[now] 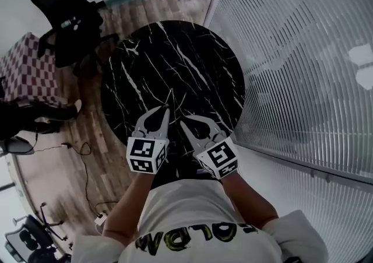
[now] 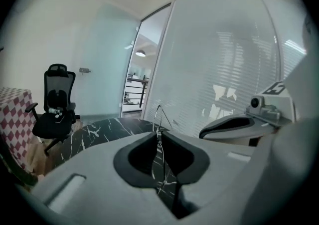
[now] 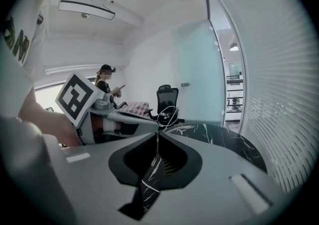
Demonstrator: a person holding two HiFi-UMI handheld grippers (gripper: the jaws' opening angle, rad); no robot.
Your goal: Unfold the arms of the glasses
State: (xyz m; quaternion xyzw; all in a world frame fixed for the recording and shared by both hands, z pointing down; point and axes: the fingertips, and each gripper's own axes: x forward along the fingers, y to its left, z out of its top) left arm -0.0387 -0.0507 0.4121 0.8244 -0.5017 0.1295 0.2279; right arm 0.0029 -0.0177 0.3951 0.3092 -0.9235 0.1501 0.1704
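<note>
The glasses are thin wire ones and hard to make out against the black marble round table point(image 1: 175, 63). In the left gripper view a fine wire piece point(image 2: 159, 115) rises from the closed tips of my left gripper point(image 2: 158, 132). In the right gripper view a pale wire loop point(image 3: 170, 114) stands just beyond the closed tips of my right gripper point(image 3: 158, 132). From the head view, the left gripper point(image 1: 166, 108) and right gripper point(image 1: 182, 122) hover close together over the table's near edge, tips almost meeting. Both are shut on the wire frame.
A black office chair point(image 1: 67, 17) and a checked seat point(image 1: 29, 72) stand left of the table on the wooden floor. A glass wall with blinds point(image 1: 303, 52) runs along the right. Cables point(image 1: 81, 157) lie on the floor. A person point(image 3: 105, 82) stands far off.
</note>
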